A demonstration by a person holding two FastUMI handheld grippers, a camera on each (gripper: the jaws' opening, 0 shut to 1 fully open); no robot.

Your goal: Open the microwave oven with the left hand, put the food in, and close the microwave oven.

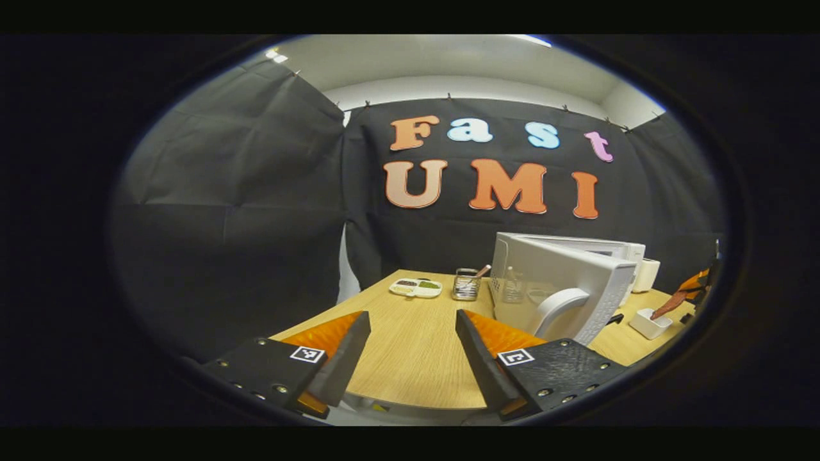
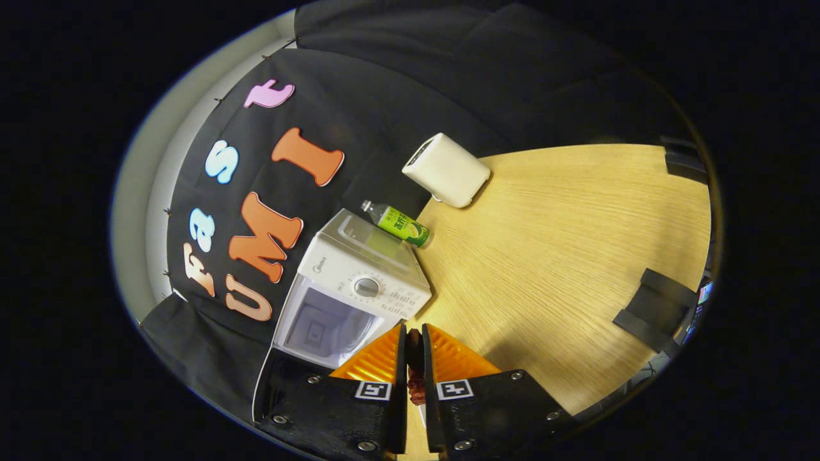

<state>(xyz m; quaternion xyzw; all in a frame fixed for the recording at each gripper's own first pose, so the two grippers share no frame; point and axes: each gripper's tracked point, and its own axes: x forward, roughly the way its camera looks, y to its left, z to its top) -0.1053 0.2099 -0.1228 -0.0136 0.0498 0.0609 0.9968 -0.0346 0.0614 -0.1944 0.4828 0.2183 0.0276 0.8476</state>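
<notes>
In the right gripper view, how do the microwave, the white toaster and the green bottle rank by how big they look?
Largest to smallest, as they look:
1. microwave, nearest the camera
2. white toaster
3. green bottle

Nearness enlarges the microwave.

The microwave is the landmark. In the left gripper view its swung-out door hides the cavity behind it, and the items seen through the door's window are too blurred to name. Right of the microwave, the other gripper is cut off by the picture's edge above a small white container. Left of the microwave, the contents of the divided tray are too small to tell. In the right gripper view, below the microwave, a dark reddish item sits mostly hidden between the near-closed fingers.
</notes>
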